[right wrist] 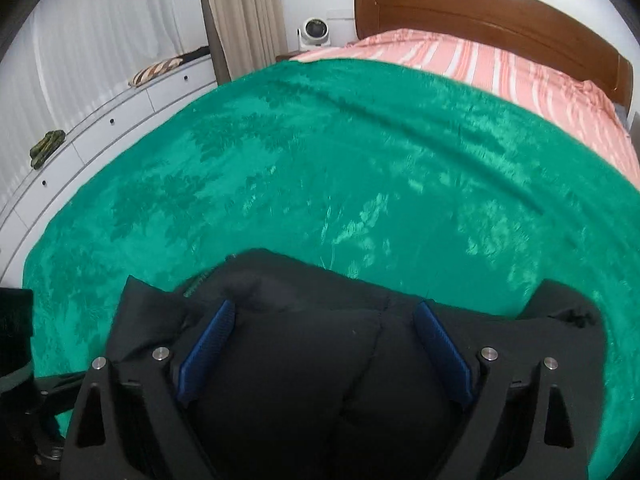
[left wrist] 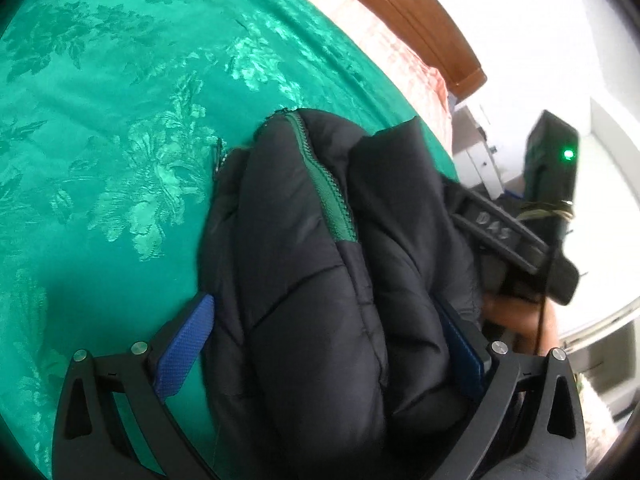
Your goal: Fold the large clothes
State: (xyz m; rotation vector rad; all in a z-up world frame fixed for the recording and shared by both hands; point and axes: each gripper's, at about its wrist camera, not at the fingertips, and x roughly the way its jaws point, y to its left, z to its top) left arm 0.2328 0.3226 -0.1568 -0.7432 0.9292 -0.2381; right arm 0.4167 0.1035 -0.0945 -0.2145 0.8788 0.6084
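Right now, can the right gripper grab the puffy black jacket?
Probably yes. The right gripper hangs open right over the black puffer jacket, whose padded fabric bulges between its blue pads. Nothing lies in between; closing should catch it.

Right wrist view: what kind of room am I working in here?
Almost certainly a bedroom. A bed with a wooden headboard and striped pink sheet fills the view, a green bedspread over it; white drawers and curtains line the wall.
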